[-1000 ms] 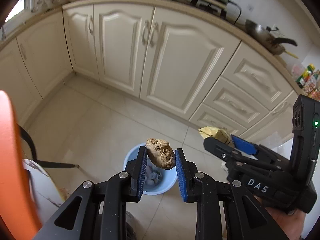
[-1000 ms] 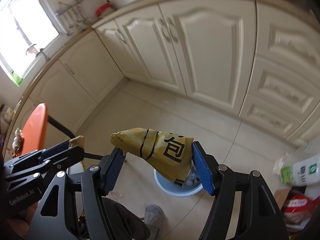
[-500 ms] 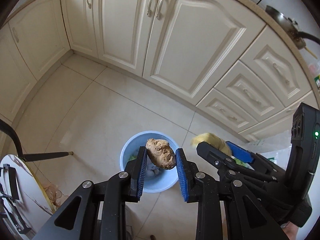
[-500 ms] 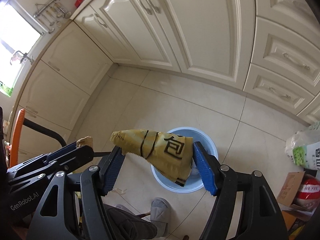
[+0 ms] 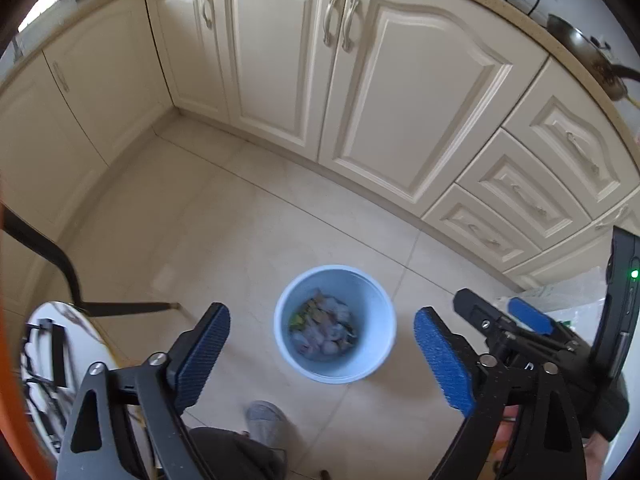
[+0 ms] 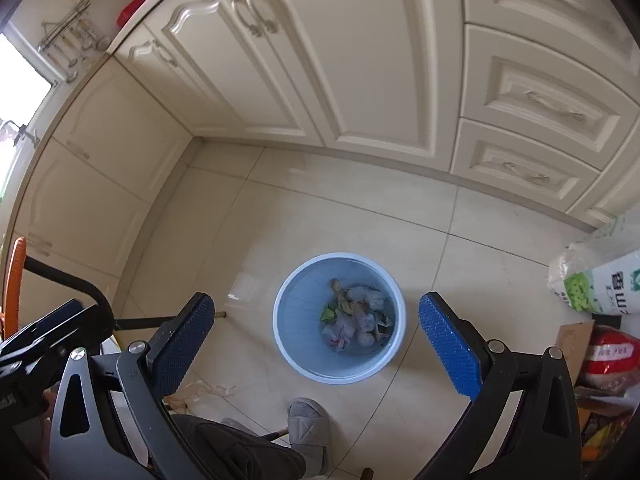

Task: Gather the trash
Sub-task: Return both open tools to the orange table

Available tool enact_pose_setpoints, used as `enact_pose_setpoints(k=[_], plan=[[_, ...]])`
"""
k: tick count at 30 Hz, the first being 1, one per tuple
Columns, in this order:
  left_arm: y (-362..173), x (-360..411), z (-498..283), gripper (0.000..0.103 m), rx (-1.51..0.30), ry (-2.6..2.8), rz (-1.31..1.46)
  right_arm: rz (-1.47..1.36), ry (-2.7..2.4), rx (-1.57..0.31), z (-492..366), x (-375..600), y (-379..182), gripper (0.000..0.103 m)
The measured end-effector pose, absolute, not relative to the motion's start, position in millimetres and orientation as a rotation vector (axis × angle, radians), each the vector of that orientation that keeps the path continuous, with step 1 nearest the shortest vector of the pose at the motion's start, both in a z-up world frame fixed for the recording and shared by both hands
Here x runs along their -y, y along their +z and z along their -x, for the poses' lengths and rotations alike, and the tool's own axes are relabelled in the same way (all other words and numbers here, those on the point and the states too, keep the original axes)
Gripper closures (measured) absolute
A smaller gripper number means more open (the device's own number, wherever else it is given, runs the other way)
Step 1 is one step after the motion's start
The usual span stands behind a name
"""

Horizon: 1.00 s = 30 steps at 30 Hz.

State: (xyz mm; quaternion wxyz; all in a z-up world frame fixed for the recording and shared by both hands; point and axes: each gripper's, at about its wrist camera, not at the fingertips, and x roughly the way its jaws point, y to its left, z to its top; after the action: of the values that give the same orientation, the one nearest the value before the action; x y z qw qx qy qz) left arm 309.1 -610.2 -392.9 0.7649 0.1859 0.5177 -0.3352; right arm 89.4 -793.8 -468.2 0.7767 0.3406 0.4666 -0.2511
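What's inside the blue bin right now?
The blue bin holds a loose heap of trash: pale crumpled scraps, a green bit and yellowish-brown pieces. Whatever lies beneath that heap, and the bin's floor under it, is covered.

Left gripper (image 5: 322, 344) and right gripper (image 6: 316, 336): empty jaws opening.

Left gripper (image 5: 322, 346) with blue ribbed pads, jaws opening and nothing between them, points down at a round light-blue plastic bin (image 5: 376, 312) of scraps on the beige tiled floor (image 5: 224, 240)
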Motion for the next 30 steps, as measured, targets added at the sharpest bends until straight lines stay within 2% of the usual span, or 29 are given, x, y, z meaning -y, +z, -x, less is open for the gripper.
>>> enact_pose_setpoints(k=[10, 17, 30], plan=[[-321.8, 552.5, -255.7, 0.01, -0.991, -0.756, -0.353, -0.672, -0.534, -0.914, -81.3, 766.1, -396.8, 0.0], [-255.5, 476.4, -221.7, 0.002, -0.856, -0.745, -0.287, -0.588, -0.488, -0.818, -85.9, 727.6, -328.3, 0.0], [-157.6, 305.2, -154.7, 0.001, -0.651, -0.644, -0.156, -0.428, -0.325, -0.683, -114.7, 626.3, -224.2, 0.0]])
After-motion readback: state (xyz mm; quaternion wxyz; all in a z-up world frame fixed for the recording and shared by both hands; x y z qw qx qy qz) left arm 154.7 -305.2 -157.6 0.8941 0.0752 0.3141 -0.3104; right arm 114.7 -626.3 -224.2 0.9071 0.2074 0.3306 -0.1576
